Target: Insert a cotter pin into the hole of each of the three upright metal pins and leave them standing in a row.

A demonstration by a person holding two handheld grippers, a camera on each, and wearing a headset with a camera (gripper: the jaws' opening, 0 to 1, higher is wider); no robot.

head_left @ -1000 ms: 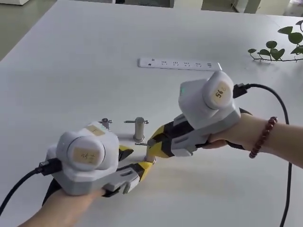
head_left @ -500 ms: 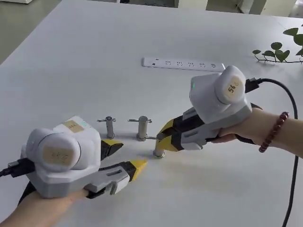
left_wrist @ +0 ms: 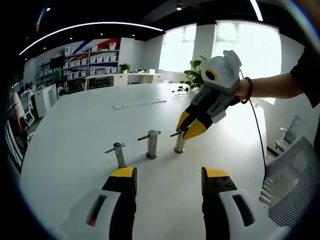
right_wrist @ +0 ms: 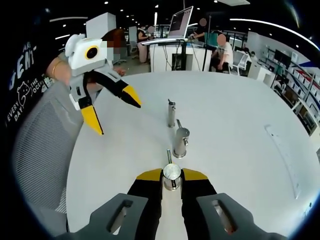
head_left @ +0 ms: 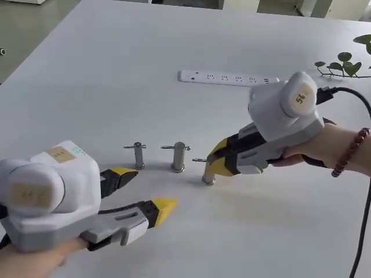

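Note:
Three metal pins stand upright in a row on the white table: the first pin (head_left: 138,156), the second pin (head_left: 178,157) and the third pin (head_left: 208,175). Each has a thin cotter pin through its top, and the third one's cotter pin (head_left: 199,160) sticks out to the left. My right gripper (head_left: 216,165) is shut on the third pin (right_wrist: 171,176), one yellow tip on each side. My left gripper (head_left: 145,188) is open with nothing in it, in front of the row and apart from it. Its own view shows the row (left_wrist: 151,145) beyond its spread jaws.
A white power strip (head_left: 228,77) lies farther back on the table. A green plant (head_left: 342,62) trails at the far right edge. A black cable (head_left: 362,191) runs from the right gripper. People and desks are in the room beyond the table.
My left gripper has drawn back from the third pin, leftwards and nearer to me, with its jaws apart. The right gripper stays on the third pin. The head camera has shifted.

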